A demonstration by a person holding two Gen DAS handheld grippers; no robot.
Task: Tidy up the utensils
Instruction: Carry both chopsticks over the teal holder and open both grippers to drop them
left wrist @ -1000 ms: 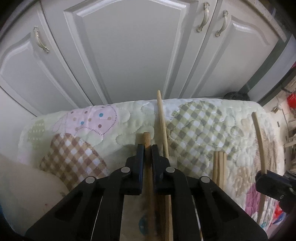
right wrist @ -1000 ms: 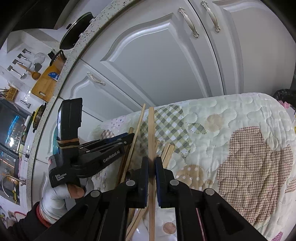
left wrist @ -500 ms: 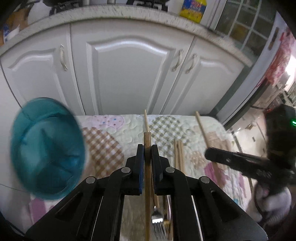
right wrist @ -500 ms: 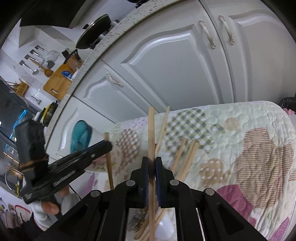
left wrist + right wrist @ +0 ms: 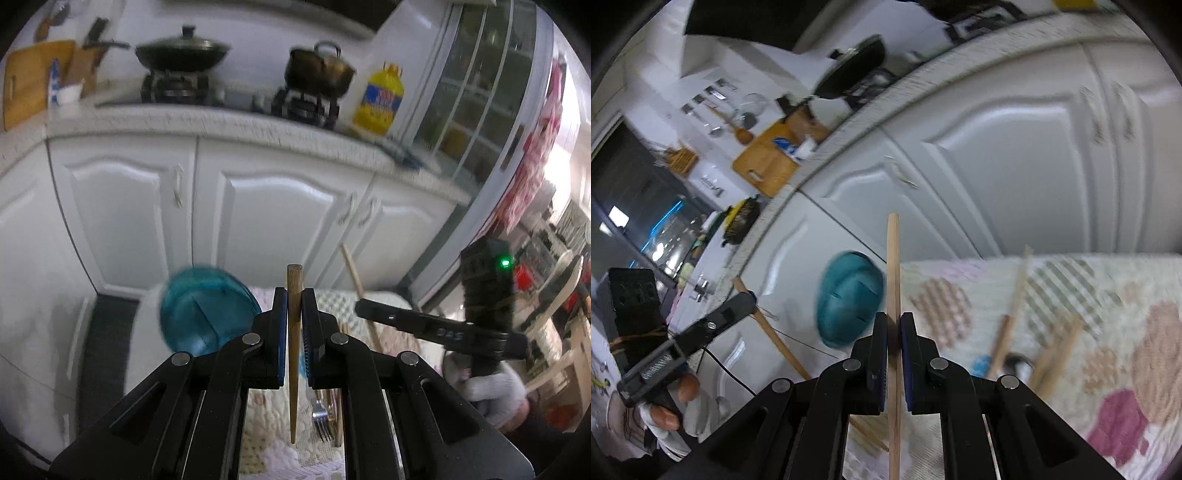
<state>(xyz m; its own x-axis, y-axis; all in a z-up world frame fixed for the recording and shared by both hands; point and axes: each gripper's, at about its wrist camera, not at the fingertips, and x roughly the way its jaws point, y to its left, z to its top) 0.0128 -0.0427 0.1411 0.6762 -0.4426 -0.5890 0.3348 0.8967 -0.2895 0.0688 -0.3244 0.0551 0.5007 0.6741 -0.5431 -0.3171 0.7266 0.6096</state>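
Note:
My left gripper (image 5: 294, 299) is shut on a round brown wooden chopstick (image 5: 294, 354), held upright above the quilted mat (image 5: 273, 432). My right gripper (image 5: 894, 323) is shut on a paler flat wooden chopstick (image 5: 893, 280), also raised. A blue-green container (image 5: 201, 308) stands at the mat's left end; it also shows in the right wrist view (image 5: 849, 299). A metal fork (image 5: 321, 419) and several wooden sticks (image 5: 1052, 350) lie on the mat (image 5: 1071, 295). The right gripper appears in the left view (image 5: 373, 310), the left gripper in the right view (image 5: 746, 299).
White cabinet doors (image 5: 280, 218) stand behind the mat. The counter above holds a wok (image 5: 183, 51), a pot (image 5: 319, 72), a yellow oil bottle (image 5: 380, 98) and a cutting board (image 5: 768, 160). A fridge (image 5: 480, 122) is at right.
Both grippers have lifted and tilted up with their chopsticks. The view has swung from the mat to the counter. The blue-green container came into view.

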